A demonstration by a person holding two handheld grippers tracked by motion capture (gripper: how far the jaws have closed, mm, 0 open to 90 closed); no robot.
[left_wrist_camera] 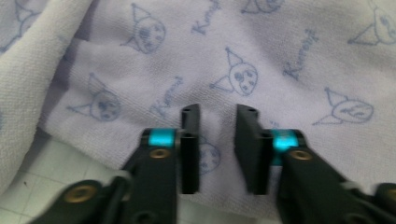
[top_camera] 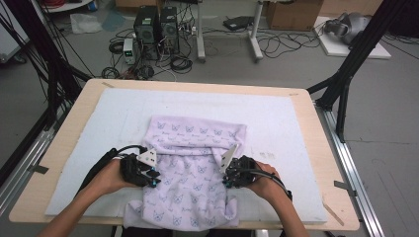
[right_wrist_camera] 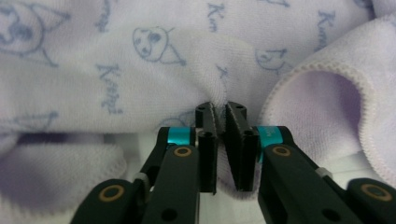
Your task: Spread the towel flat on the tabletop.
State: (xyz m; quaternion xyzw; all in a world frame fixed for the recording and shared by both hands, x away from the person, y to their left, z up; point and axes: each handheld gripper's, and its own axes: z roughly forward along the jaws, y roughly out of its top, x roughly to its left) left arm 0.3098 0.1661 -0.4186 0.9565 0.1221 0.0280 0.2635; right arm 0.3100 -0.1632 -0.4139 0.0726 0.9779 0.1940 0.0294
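Lilac towel [top_camera: 190, 163] with cat print lies partly folded on pale blue mat [top_camera: 276, 118], near edge hanging over wooden table [top_camera: 74, 118] front. Left gripper [top_camera: 151, 180] at towel's left side, jaws parted over fabric edge, no pinch visible. Right gripper [top_camera: 226, 180] at towel's right side, jaws clenched on fold of towel edge.
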